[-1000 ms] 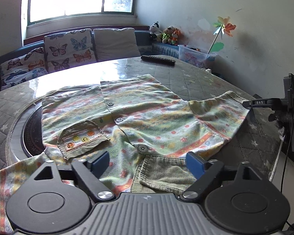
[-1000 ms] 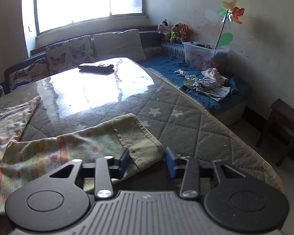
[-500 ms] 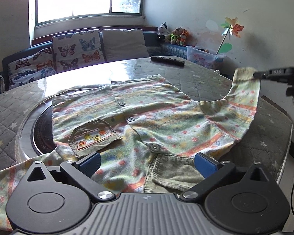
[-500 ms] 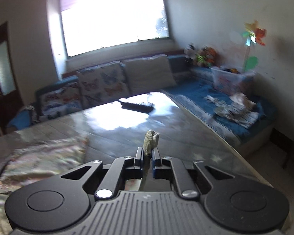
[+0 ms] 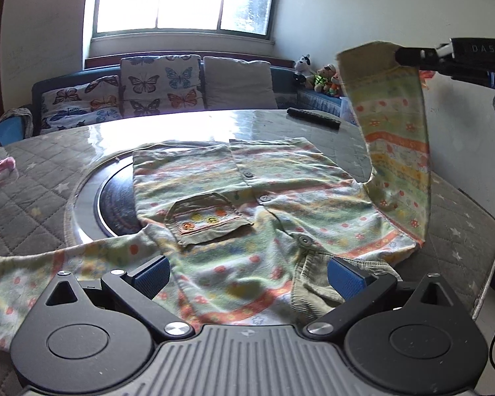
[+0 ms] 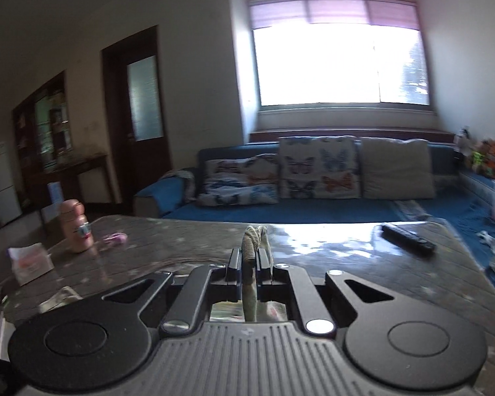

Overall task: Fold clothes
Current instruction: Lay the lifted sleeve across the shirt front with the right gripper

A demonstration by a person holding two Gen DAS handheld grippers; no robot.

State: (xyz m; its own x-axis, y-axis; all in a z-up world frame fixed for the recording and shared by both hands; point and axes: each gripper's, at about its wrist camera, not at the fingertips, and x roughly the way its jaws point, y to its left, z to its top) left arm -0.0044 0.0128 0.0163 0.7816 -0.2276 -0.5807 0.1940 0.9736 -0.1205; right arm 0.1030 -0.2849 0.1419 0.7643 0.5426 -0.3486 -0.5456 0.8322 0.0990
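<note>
Lying face-up on the round quilted grey table (image 5: pixel 33 194), the pastel striped button-front child's shirt with small flower print (image 5: pixel 274 204) is spread flat, buttons and a corduroy-trimmed chest pocket (image 5: pixel 208 219) showing. Left gripper (image 5: pixel 247 275) hovers low over the shirt's near edge, its blue-padded jaws spread wide, nothing between them; the olive corduroy collar (image 5: pixel 313 283) sits just beside its right-hand pad. Right gripper (image 6: pixel 249 259) is closed tight on the ribbed cuff (image 6: pixel 254 236) of the shirt's sleeve (image 5: pixel 396 138), cuff poking up past the fingertips. From the left wrist view that sleeve is lifted well above the table, hanging as a vertical strip from the black gripper tip at upper right, still joined to the shirt body at the shoulder. Other sleeve lies flat off to the near left. Black remote control (image 5: pixel 313 122) rests on the table's far side, apart from the shirt. Pink bottle (image 6: pixel 76 227) stands at the table's far left corner in the right wrist view. Blue sofa with butterfly cushions (image 6: pixel 316 171) sits behind, under the window.
</note>
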